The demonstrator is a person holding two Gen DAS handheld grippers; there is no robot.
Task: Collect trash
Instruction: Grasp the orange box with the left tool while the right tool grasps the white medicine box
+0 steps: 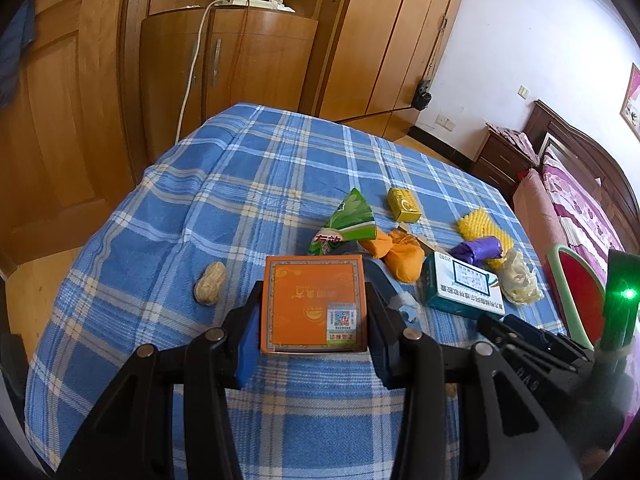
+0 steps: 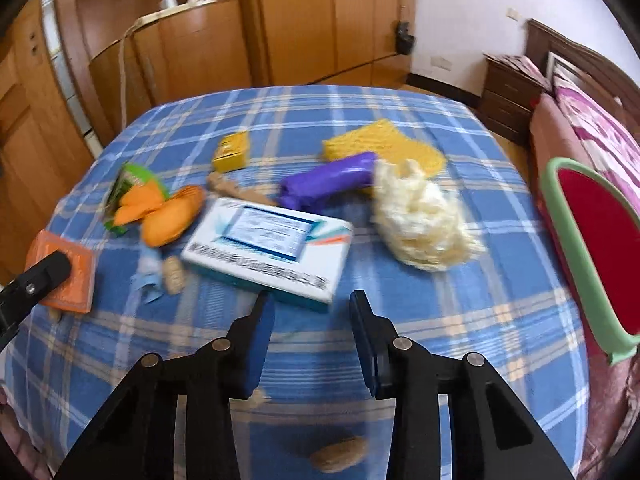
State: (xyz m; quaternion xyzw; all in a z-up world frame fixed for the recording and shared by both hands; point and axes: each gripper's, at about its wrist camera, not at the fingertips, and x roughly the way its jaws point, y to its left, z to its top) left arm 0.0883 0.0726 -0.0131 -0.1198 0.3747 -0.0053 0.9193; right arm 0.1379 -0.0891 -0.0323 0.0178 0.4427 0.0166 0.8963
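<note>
My left gripper (image 1: pixel 314 292) is shut on a flat orange box (image 1: pixel 314 304), held just above the blue plaid tablecloth (image 1: pixel 248 184). My right gripper (image 2: pixel 312 300) stands open, its tips at the near corner of a white and teal box (image 2: pixel 268 244) without pressing it. Beyond that box lie orange peels (image 2: pixel 168 216), a green wrapper (image 2: pixel 128 180), a small yellow box (image 2: pixel 232 152), a purple roll (image 2: pixel 328 180), yellow foam netting (image 2: pixel 384 144) and a crumpled pale bag (image 2: pixel 420 220). Peanuts (image 2: pixel 175 276) lie loose nearby.
A red bin with a green rim (image 2: pixel 616 344) stands at the table's right edge, against a bed with a pink cover (image 2: pixel 600 132). Wooden wardrobes (image 1: pixel 248 64) and a nightstand (image 2: pixel 508 96) stand beyond the table. Another peanut (image 2: pixel 338 454) lies under my right gripper.
</note>
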